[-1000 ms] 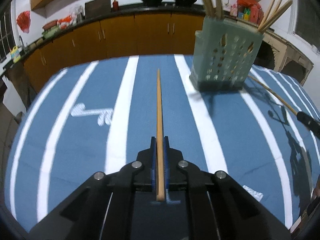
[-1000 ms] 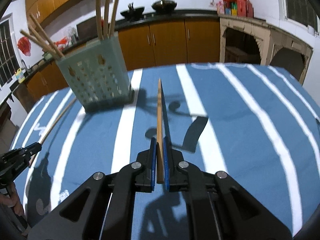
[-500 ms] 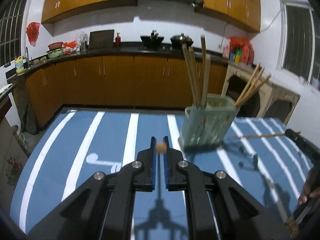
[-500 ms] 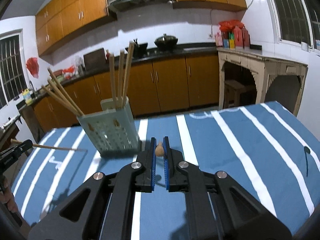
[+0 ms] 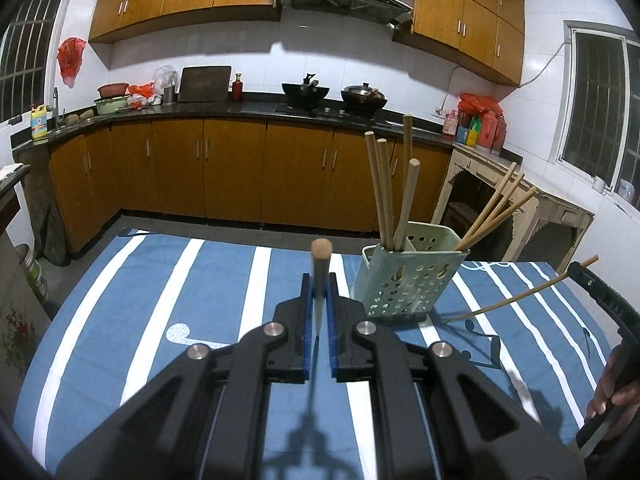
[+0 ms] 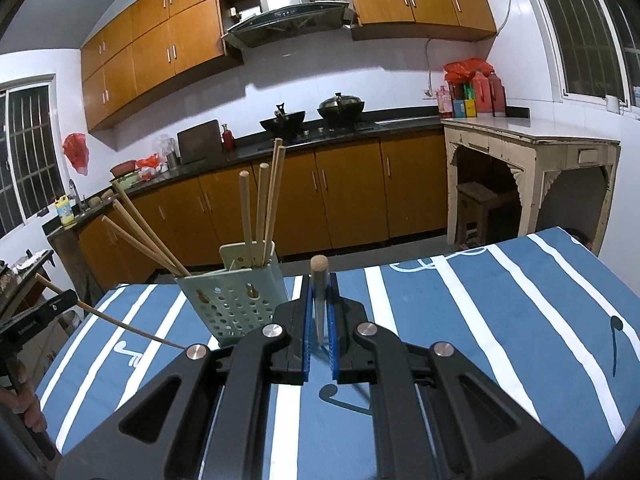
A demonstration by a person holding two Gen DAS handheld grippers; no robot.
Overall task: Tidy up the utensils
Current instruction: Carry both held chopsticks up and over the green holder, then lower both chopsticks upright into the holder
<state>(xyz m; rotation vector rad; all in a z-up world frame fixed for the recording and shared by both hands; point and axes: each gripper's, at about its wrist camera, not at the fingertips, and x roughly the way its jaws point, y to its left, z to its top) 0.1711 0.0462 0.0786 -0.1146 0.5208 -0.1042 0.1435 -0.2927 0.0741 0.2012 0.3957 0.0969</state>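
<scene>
A pale green perforated utensil holder (image 5: 408,276) (image 6: 236,304) stands on the blue striped table and has several wooden chopsticks in it. My left gripper (image 5: 319,280) is shut on a wooden chopstick (image 5: 321,250) that points straight at the camera, held above the table to the left of the holder. My right gripper (image 6: 319,280) is shut on another chopstick (image 6: 319,265), also end-on, to the right of the holder. The right gripper's chopstick (image 5: 520,296) shows slanting in the left wrist view; the left gripper's chopstick (image 6: 116,322) shows likewise in the right wrist view.
The table has a blue cloth with white stripes (image 5: 160,312) (image 6: 500,320). Behind it run brown kitchen cabinets (image 5: 240,172) and a dark counter with woks. A white side table (image 6: 532,176) stands at the right.
Both grippers have lifted and tilted up from the table, each with its chopstick, which now points at the camera. The view has swung from the tabletop to the kitchen wall.
</scene>
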